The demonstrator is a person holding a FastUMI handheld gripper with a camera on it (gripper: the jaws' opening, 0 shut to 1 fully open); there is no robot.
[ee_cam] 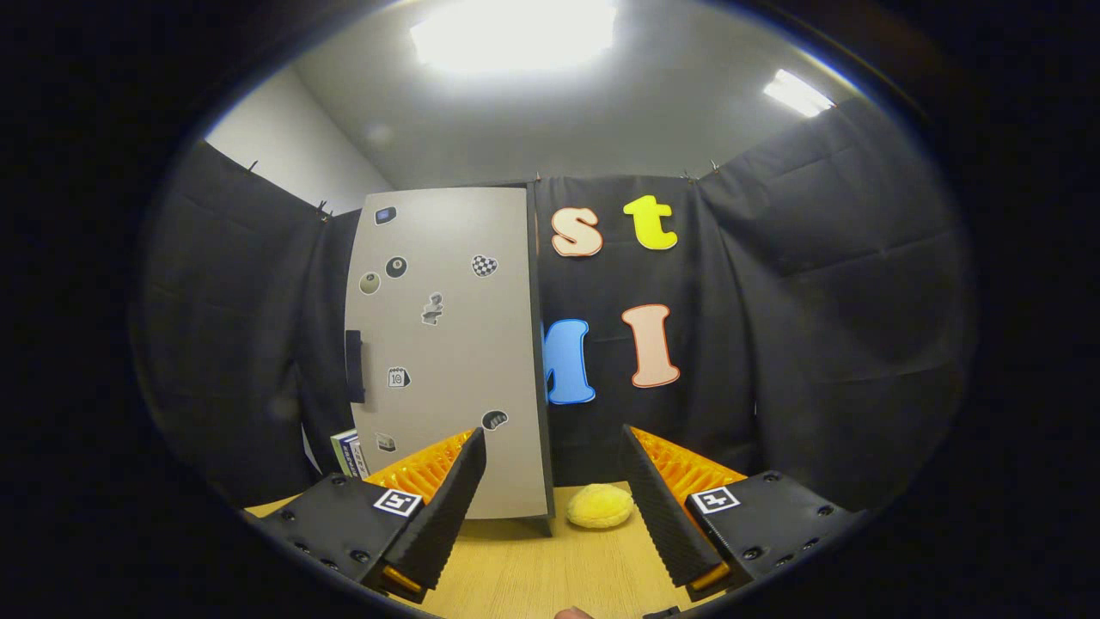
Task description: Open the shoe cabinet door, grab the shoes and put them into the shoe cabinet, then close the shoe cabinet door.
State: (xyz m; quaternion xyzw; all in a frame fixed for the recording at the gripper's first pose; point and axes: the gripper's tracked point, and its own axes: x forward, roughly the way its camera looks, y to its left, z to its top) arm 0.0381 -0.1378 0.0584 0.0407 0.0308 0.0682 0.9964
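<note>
Our fingers (554,507) are wide apart and hold nothing. The yellow shoe (599,505) sits on the table (550,576) just ahead, beside the shoe cabinet (447,344), whose door looks shut.

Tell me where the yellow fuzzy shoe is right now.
In the gripper view, the yellow fuzzy shoe sits on the wooden table, just right of the grey shoe cabinet, beyond the open claw.
</note>
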